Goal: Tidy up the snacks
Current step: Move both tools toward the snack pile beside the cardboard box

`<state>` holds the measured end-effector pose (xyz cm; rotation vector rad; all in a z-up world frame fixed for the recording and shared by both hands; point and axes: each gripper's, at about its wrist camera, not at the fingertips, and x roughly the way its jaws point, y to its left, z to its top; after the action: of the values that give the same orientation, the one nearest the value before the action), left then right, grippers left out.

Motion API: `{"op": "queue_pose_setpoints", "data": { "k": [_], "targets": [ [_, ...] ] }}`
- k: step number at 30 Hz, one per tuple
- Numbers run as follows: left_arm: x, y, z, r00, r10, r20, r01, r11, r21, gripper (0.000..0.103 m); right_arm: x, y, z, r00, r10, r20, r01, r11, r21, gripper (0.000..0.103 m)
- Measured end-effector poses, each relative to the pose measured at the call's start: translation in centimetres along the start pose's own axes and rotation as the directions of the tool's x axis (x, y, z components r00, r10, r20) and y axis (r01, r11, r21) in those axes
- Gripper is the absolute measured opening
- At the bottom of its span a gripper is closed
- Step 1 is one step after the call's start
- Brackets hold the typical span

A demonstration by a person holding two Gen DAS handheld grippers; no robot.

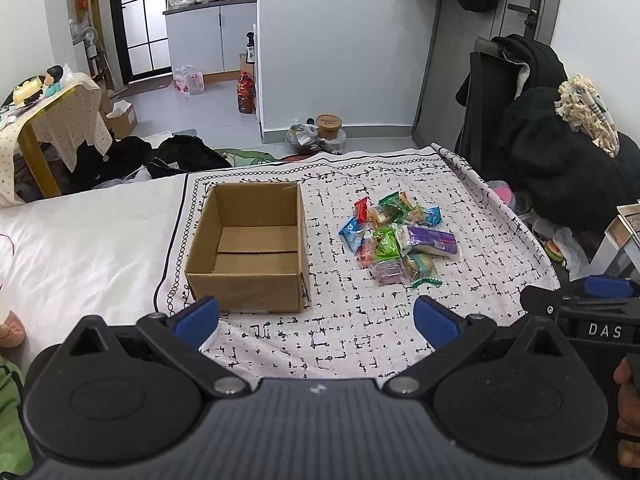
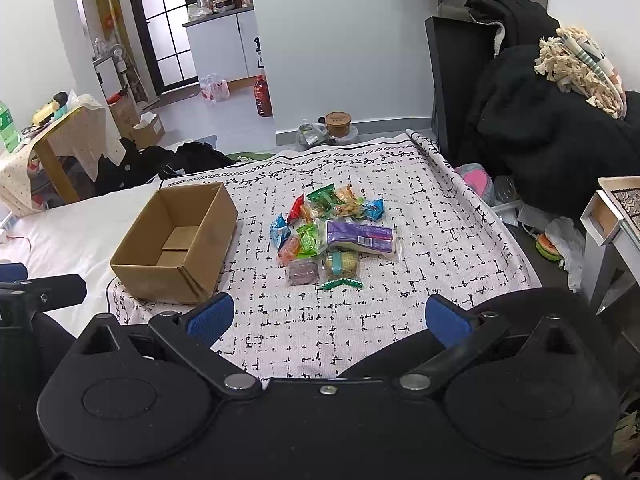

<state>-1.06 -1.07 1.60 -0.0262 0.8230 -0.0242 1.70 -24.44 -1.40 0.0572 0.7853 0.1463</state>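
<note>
I see my left tongs [image 1: 316, 318] and right tongs [image 2: 328, 318] both spread wide, holding nothing. The snacks [image 2: 334, 234] sit beside the empty box [image 2: 176, 244].

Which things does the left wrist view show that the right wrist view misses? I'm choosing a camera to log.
Left only: a door handle and the right gripper's side. Right only: a green-labelled bottle, a white drawer unit and the left gripper's tip. Both: the empty brown cardboard box and the pile of colourful wrapped snacks on the patterned cloth, with each camera's own jaws open.
</note>
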Motion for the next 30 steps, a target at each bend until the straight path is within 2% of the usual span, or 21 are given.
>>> {"op": "queue_pose_setpoints", "data": {
  "k": [11,18,25,30],
  "targets": [
    [0.4,0.2,0.1,1.000,-0.002,-0.007,0.002,1.000,-0.007,0.103,0.2,0.0,0.1,1.000,0.007,-0.001,-0.007,1.000,0.012,0.103],
    [2.0,-0.3,0.6,0.999,-0.001,-0.036,0.001,1.000,0.004,0.103,1.1,-0.3,0.1,1.000,0.012,-0.009,-0.012,0.999,0.037,0.103],
    [3.9,-1.4,2.1,0.998,-0.029,-0.047,0.030,0.999,0.012,0.103,2.0,-1.0,1.7,0.999,-0.037,0.013,0.036,0.999,0.011,0.103],
    [5.2,-1.9,3.4,0.996,-0.062,-0.057,0.063,0.998,0.011,0.103,3.1,-1.8,2.8,0.999,-0.022,-0.026,0.023,0.999,0.046,0.103]
  ]
}}
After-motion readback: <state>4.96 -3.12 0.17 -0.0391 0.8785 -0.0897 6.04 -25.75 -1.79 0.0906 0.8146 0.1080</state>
